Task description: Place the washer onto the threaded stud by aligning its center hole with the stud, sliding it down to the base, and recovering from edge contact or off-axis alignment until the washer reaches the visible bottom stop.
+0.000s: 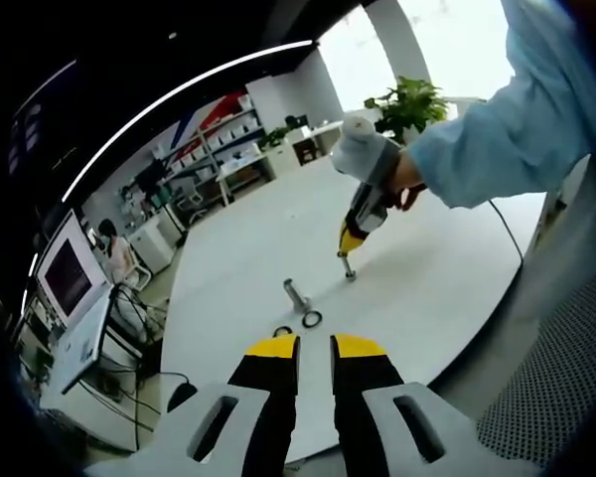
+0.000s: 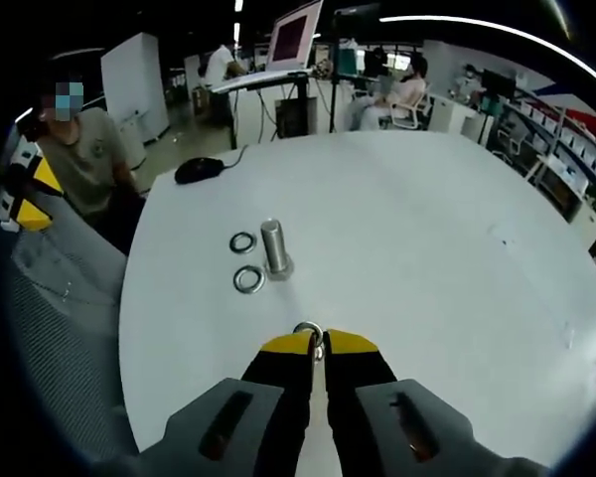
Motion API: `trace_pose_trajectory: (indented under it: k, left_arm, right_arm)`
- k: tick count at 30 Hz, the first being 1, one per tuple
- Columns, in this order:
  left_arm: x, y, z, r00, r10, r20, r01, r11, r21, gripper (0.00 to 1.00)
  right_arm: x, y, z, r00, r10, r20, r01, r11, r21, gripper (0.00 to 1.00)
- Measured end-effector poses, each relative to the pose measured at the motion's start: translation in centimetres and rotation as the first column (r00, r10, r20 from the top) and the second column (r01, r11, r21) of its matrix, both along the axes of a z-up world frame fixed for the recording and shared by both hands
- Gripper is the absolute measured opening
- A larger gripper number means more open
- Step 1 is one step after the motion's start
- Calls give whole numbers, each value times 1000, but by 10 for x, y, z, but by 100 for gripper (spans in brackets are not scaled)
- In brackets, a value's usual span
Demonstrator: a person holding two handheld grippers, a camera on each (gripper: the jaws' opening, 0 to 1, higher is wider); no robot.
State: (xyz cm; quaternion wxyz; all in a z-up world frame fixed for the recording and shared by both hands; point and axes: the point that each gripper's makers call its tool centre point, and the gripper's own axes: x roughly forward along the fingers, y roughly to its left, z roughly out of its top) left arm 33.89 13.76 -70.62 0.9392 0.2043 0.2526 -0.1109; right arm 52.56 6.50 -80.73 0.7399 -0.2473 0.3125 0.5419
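**Right tongs pinch a washer; stud stands free on the worktop**

In the right gripper view, the right tongs (image 2: 316,345) have their yellow-tipped jaws drawn almost together, clamped on the edge of a washer (image 2: 309,333) that stands upright between the tips, just above the white worktop (image 2: 457,258). Ahead of the tips, apart from them, the threaded stud (image 2: 273,248) stands upright on its flat base. Two more washers lie flat just beside it on its left: the nearer washer (image 2: 248,279) close to the base, the farther washer (image 2: 242,241) a little beyond.

In the left gripper view, the left tongs (image 1: 315,346) hold nothing; their jaws stand parallel with a narrow gap between them, above the near edge of the worktop. The right tongs come into this view from the right, held in a hand (image 1: 402,179) with a light blue sleeve (image 1: 507,119), tips pointing down at the worktop beyond the stud.

Around the stud the worktop lies bare on all sides but the left. A black mouse (image 2: 199,170) sits near the far left edge, its cable running off. Past that curved edge a seated person (image 2: 84,149) faces the worktop, and a monitor (image 2: 293,38) stands on a desk farther back.
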Motion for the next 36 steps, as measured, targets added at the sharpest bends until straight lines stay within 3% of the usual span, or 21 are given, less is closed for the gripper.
trace_pose_trajectory:
  k: [31, 33, 36]
  left_arm:
    - [0, 1, -1, 1000, 1, -4, -1, 1000, 3, 10]
    - [0, 0, -1, 1000, 1, -5, -1, 1000, 4, 10]
    - [0, 1, -1, 1000, 1, -6, -1, 1000, 4, 10]
  right_arm:
    - [17, -2, -3, 1000, -16, 18, 16, 1000, -1, 7]
    - [20, -2, -1, 999, -22, 42, 22, 1000, 1, 7]
    - [18, -1, -2, 1000, -22, 23, 22, 1000, 5, 7]
